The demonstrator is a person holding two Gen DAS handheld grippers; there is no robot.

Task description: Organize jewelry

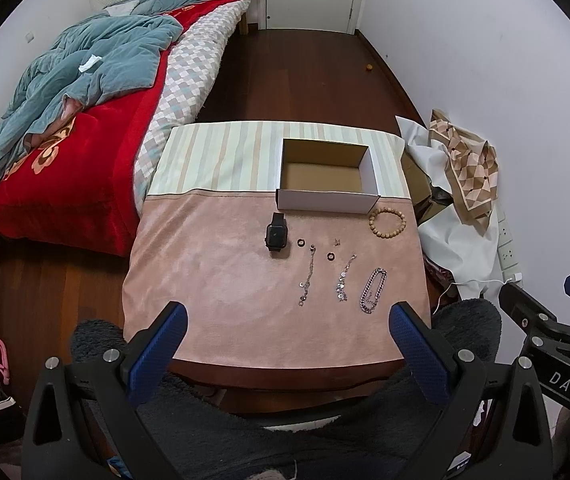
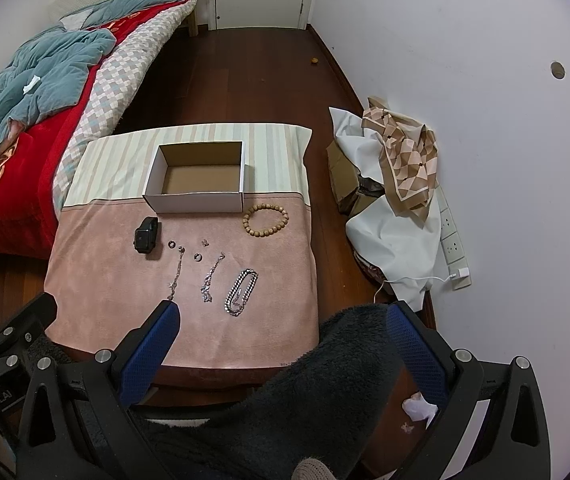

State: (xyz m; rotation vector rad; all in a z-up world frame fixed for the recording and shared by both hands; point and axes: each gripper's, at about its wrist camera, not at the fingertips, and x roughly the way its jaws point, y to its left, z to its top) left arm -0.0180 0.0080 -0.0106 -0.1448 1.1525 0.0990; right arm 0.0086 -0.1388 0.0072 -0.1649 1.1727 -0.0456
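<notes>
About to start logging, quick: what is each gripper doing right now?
Left gripper: open, holding nothing.
Right gripper: open, holding nothing.

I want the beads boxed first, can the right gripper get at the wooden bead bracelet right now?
Probably yes. The right gripper is open, and the wooden bead bracelet lies alone beside the box, nothing over it.

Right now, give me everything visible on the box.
The box is a small open-topped rectangular carton, white outside, brown cardboard inside, no lid in view. It looks empty. It sits upright at the far side of the table, straddling the seam between striped and pink cloth. The watch and bead bracelet lie just in front, not touching it.
</notes>
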